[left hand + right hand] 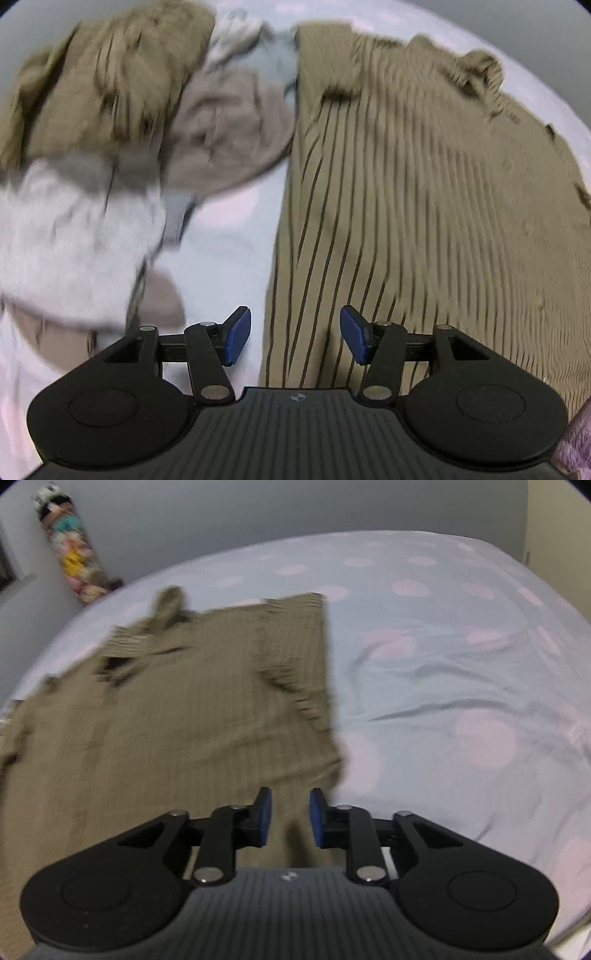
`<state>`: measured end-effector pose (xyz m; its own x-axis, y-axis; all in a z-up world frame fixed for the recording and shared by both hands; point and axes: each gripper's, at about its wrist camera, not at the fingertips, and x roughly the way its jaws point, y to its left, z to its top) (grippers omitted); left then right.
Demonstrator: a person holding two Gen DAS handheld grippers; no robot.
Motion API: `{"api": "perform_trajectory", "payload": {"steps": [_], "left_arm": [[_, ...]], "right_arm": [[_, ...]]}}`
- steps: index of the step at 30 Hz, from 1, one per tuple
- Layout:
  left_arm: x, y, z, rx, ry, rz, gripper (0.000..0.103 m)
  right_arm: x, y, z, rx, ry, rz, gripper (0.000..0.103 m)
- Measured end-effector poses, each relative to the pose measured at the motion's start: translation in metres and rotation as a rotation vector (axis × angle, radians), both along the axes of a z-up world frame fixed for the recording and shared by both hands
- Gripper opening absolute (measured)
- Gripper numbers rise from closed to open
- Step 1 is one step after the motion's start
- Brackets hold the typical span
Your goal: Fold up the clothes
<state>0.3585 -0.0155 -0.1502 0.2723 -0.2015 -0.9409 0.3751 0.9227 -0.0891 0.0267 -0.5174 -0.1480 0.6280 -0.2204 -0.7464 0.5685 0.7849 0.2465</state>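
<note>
An olive-brown ribbed garment (424, 206) lies spread flat on the bed; it also shows in the right wrist view (177, 716). My left gripper (295, 334) is open and empty, hovering over the garment's left edge near its near corner. My right gripper (290, 818) is open with a narrower gap and nothing between its pads, over the garment's near right corner. Both views are motion-blurred.
A pile of loose clothes (110, 129), tan, beige, grey and white, lies left of the garment. The bed sheet (461, 672) is pale blue with pink dots. A tall tube of soft toys (70, 546) stands by the wall at the far left.
</note>
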Motion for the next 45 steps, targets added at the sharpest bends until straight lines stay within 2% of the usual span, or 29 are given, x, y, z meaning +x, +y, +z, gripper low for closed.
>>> {"api": "perform_trajectory", "payload": {"steps": [2, 6, 8, 9, 11, 13, 17, 20, 22, 27, 31, 34, 39, 41, 42, 45], "left_arm": [[-0.007, 0.002, -0.007, 0.044, 0.036, 0.011, 0.05], [-0.02, 0.008, -0.017, 0.063, 0.078, 0.016, 0.048], [-0.022, 0.011, -0.023, 0.059, 0.111, 0.019, 0.031], [-0.022, 0.012, -0.026, 0.058, 0.125, 0.016, 0.027], [-0.024, 0.011, -0.025, 0.056, 0.12, 0.0, 0.007], [-0.027, 0.01, -0.02, 0.06, 0.102, -0.027, 0.001], [-0.039, 0.009, -0.005, 0.11, 0.057, -0.101, 0.0], [-0.045, 0.018, -0.001, 0.132, 0.07, -0.13, 0.0], [-0.047, 0.023, -0.003, 0.151, 0.082, -0.124, 0.0], [-0.045, 0.025, -0.006, 0.137, 0.11, -0.08, 0.0], [-0.049, 0.023, 0.009, 0.073, 0.071, -0.039, 0.0], [-0.061, 0.017, 0.023, 0.029, 0.014, -0.031, 0.0], [-0.077, -0.011, 0.035, -0.049, -0.073, -0.057, 0.0], [-0.081, -0.026, 0.035, -0.094, -0.084, -0.076, 0.0], [-0.081, -0.037, 0.033, -0.114, -0.083, -0.092, 0.0], [-0.082, -0.063, 0.028, -0.163, -0.074, -0.144, 0.0]], "right_arm": [[-0.009, 0.03, 0.009, 0.029, -0.044, 0.028, 0.034], [-0.023, 0.091, 0.017, 0.059, -0.093, 0.087, 0.039], [-0.03, 0.112, 0.012, 0.088, -0.11, 0.105, 0.039], [-0.033, 0.123, 0.009, 0.103, -0.119, 0.114, 0.039], [-0.037, 0.134, 0.001, 0.12, -0.124, 0.11, 0.039], [-0.041, 0.141, -0.006, 0.126, -0.123, 0.101, 0.039], [-0.045, 0.133, -0.006, 0.144, -0.149, 0.069, 0.039], [-0.045, 0.132, -0.008, 0.143, -0.144, 0.068, 0.039], [-0.043, 0.135, -0.008, 0.13, -0.132, 0.08, 0.039], [-0.035, 0.146, -0.007, 0.076, -0.086, 0.136, 0.039], [-0.03, 0.159, -0.003, 0.025, -0.052, 0.19, 0.043], [-0.028, 0.174, 0.0, 0.01, -0.037, 0.213, 0.054], [-0.012, 0.205, -0.003, 0.02, 0.002, 0.264, 0.055], [-0.002, 0.223, -0.002, -0.022, 0.04, 0.307, 0.057], [0.003, 0.232, -0.001, -0.059, 0.059, 0.325, 0.062], [0.013, 0.256, 0.005, -0.159, 0.064, 0.367, 0.068]]}}
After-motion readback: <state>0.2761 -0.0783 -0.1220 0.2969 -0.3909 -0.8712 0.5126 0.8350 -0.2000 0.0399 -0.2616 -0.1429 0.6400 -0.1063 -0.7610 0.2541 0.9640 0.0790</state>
